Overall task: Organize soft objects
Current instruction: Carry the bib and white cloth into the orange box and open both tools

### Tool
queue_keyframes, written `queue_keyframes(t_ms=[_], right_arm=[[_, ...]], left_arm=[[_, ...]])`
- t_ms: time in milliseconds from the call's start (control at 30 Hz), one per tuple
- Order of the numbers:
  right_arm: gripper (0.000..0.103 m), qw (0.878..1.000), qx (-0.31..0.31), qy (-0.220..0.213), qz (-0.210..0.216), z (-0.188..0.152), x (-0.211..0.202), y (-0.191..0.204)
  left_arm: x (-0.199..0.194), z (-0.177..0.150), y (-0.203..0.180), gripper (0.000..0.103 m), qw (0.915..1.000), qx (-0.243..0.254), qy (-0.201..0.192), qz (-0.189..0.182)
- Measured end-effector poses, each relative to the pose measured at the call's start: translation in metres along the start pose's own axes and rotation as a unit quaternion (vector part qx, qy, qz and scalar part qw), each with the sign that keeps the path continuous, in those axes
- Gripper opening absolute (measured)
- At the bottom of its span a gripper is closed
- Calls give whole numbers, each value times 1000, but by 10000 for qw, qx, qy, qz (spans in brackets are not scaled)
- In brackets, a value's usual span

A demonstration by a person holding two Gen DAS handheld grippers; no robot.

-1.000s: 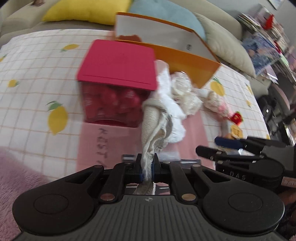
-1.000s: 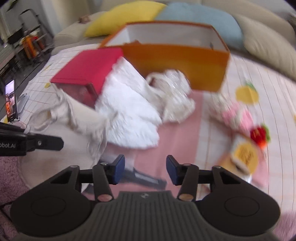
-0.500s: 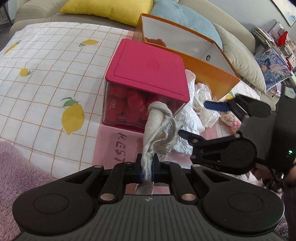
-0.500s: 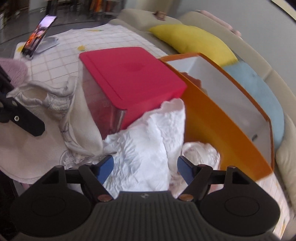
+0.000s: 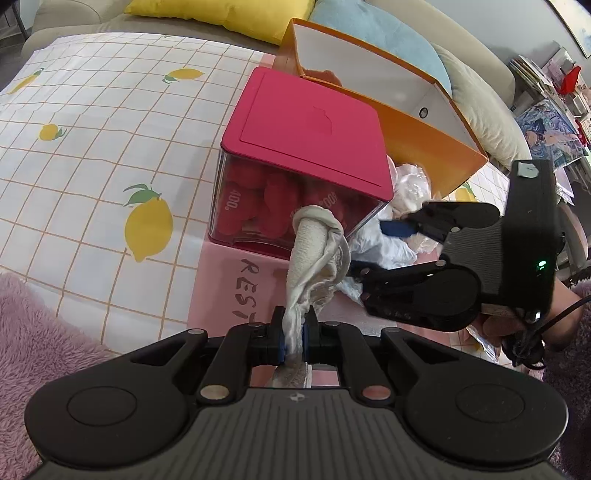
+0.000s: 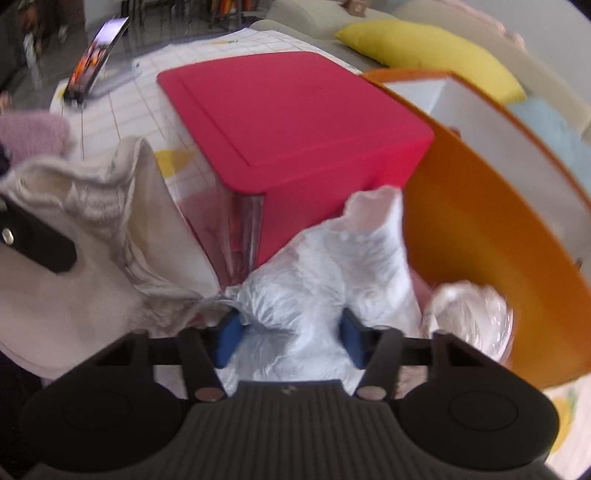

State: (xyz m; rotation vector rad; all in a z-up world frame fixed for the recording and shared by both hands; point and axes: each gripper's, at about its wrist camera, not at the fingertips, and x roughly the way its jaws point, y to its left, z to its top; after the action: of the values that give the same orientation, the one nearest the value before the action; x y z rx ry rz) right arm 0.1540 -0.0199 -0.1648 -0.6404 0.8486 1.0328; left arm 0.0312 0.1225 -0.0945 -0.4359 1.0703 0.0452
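Observation:
My left gripper (image 5: 293, 334) is shut on a beige knitted cloth (image 5: 314, 251) and holds it up in front of the red-lidded clear box (image 5: 306, 147). The same cloth shows at the left of the right wrist view (image 6: 92, 236). My right gripper (image 6: 290, 338) is open, its fingers on either side of a crumpled white cloth (image 6: 332, 280) that lies between the red-lidded box (image 6: 295, 122) and the orange bin (image 6: 480, 206). In the left wrist view the right gripper (image 5: 384, 251) reaches in from the right over the white cloth (image 5: 384, 251).
A crinkled clear wrap (image 6: 469, 314) lies by the orange bin (image 5: 406, 110). A pink mat marked "REST" (image 5: 229, 280) lies on the lemon-print tablecloth (image 5: 92, 147). Cushions (image 5: 221, 11) sit behind. A purple fluffy rug (image 5: 33, 332) is at the left. A phone on a stand (image 6: 96, 59) is far left.
My right gripper has moved forward and down, so the white cloth now sits between its open fingers. My left gripper still holds the beige cloth, shifted slightly.

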Motion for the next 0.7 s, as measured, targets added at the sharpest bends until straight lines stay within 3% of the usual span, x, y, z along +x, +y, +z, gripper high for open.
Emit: queue_keyframes(t_ms=[67, 167, 333, 467, 700], right_arm=[[26, 9999, 134, -43, 54, -3, -7, -1], [19, 9993, 303, -214, 22, -10, -27, 0], [18, 9920, 1077, -638, 170, -25, -66, -11], [18, 9804, 1712, -903, 369, -34, -92, -21], [18, 9803, 1655, -1070, 126, -19, -146, -28]], left_arm=[[0, 0, 0, 9, 10000, -10, -9, -15], [-2, 0, -1, 9, 10000, 14, -29, -40], [-7, -1, -4, 9, 9999, 62, -90, -90], [-21, 1, -10, 9, 9991, 199, -198, -332], [-69, 18, -26, 9, 9920, 703, -692, -785]])
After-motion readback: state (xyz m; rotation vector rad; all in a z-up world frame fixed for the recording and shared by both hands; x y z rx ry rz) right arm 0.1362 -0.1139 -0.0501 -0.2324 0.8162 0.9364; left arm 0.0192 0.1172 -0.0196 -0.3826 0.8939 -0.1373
